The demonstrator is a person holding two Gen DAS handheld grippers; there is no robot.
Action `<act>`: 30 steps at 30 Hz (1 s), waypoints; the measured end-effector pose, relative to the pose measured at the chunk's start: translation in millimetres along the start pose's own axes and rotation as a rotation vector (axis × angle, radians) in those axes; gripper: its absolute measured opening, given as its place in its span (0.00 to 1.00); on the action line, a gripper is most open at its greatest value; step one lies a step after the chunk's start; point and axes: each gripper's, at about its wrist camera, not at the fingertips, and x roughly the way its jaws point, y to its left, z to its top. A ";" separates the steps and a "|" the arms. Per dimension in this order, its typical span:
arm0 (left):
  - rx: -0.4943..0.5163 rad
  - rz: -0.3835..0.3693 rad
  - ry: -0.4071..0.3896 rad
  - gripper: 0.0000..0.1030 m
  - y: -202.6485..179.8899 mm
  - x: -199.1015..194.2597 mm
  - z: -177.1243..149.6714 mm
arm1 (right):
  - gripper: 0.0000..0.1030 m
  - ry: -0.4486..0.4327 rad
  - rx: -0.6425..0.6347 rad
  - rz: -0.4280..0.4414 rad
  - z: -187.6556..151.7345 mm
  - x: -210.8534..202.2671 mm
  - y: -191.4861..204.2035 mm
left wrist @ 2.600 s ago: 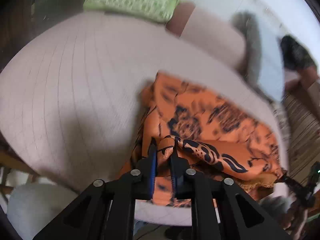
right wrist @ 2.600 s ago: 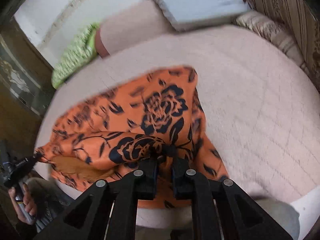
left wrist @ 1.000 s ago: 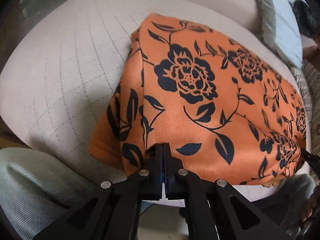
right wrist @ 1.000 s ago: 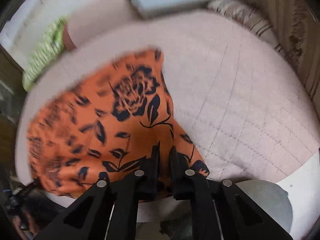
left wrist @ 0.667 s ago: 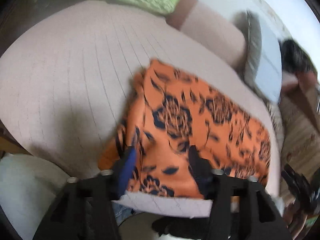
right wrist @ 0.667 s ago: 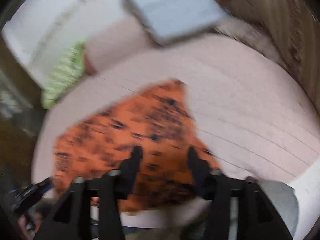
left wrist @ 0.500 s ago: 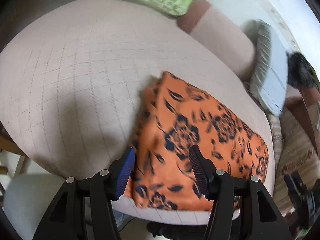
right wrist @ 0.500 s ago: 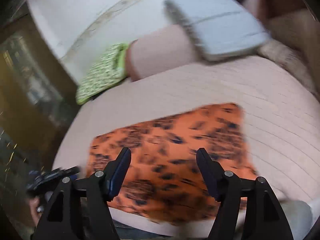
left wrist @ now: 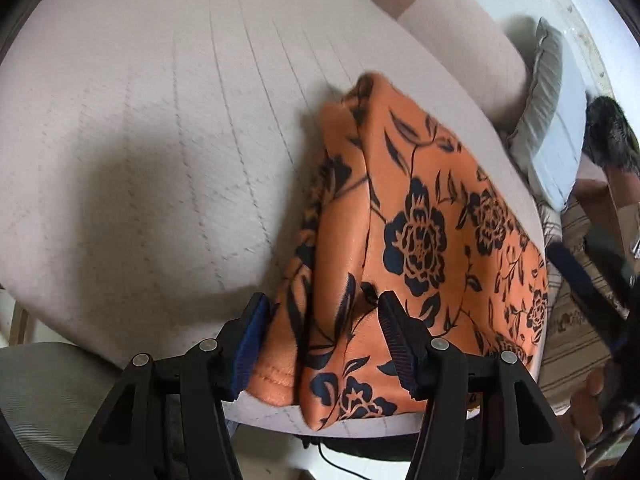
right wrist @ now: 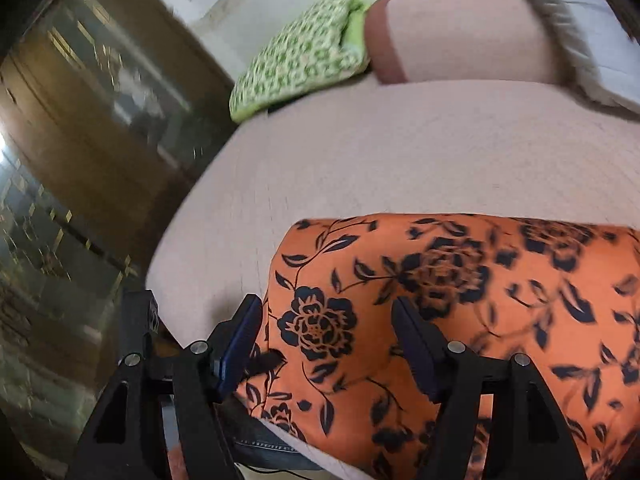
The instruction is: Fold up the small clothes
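Orange floral garment (left wrist: pixel 420 216): lies folded on the pale cushion (left wrist: pixel 160 140) directly ahead of your left gripper (left wrist: pixel 324 336) and right gripper (right wrist: pixel 328 340), both spread, empty, its long axis running between them, left nearer.

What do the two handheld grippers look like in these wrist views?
Both match. The left gripper and right gripper have matte black angular plastic frames with triangular cut-outs and round silver screw heads. Each finger carries a dark blue ribbed pad. No markings show.
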 end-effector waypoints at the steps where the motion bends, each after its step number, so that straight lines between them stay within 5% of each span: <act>1: -0.001 0.016 0.001 0.52 -0.3 5.3 1.9 | 0.66 0.028 -0.005 -0.002 1.3 8.2 3.7; 3: -0.001 0.039 -0.008 0.43 -1.1 5.8 2.9 | 0.66 0.076 -0.003 0.025 7.7 24.1 10.3; 5: -0.001 0.003 0.001 0.16 0.3 2.6 2.4 | 0.66 0.129 0.006 0.052 14.1 38.2 11.6; 12: -0.151 -0.253 0.012 0.12 30.4 -7.4 7.3 | 0.67 0.371 -0.041 0.025 46.7 99.5 45.2; 14: -0.151 -0.271 0.005 0.12 31.8 -9.3 9.9 | 0.66 0.445 -0.060 0.000 52.4 120.5 58.8; 21: -0.123 -0.289 -0.031 0.11 27.5 -13.9 12.7 | 0.52 0.691 -0.240 -0.302 33.4 194.8 90.7; 27: -0.081 -0.259 -0.063 0.10 14.8 -19.1 5.3 | 0.36 0.719 -0.400 -0.429 11.3 209.7 104.3; 30: -0.057 -0.265 -0.091 0.10 8.2 -25.2 4.5 | 0.16 0.669 -0.334 -0.362 21.9 188.5 96.4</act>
